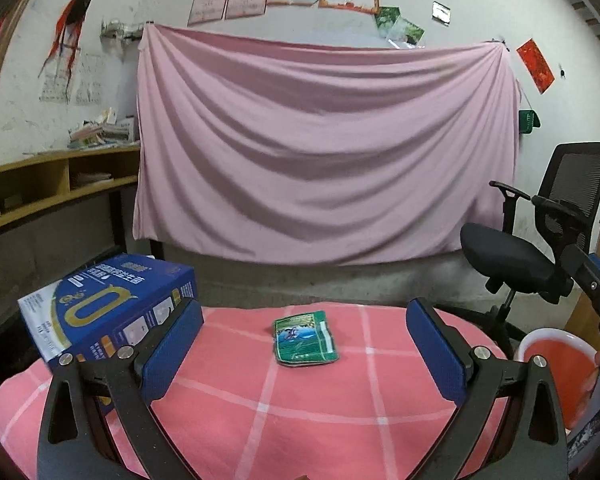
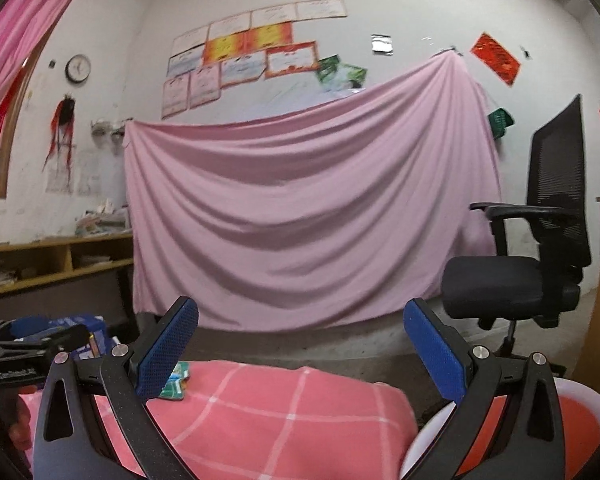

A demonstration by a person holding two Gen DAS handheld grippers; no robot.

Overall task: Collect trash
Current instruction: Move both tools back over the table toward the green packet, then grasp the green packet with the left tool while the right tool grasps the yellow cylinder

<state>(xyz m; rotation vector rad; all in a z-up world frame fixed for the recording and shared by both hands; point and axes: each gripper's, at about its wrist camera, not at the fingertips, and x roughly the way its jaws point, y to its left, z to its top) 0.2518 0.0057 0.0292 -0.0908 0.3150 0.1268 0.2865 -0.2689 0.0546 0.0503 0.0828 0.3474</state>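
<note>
A green crumpled snack packet (image 1: 305, 338) lies flat on the pink checked cloth (image 1: 260, 400), between and just beyond my left gripper's fingers. My left gripper (image 1: 305, 344) is open and empty. A red bin with a white rim (image 1: 552, 368) stands at the table's right edge. My right gripper (image 2: 300, 352) is open and empty above the cloth's right end (image 2: 280, 412), with the bin (image 2: 580, 416) under its right finger. The packet (image 2: 177, 380) shows partly behind its left finger. The left gripper's body (image 2: 24, 354) shows at far left.
A blue carton (image 1: 108, 304) stands on the cloth at the left, touching my left finger. A black office chair (image 1: 540, 248) stands right of the table. A pink sheet (image 1: 324, 152) hangs on the wall ahead. Wooden shelves (image 1: 52, 184) run along the left.
</note>
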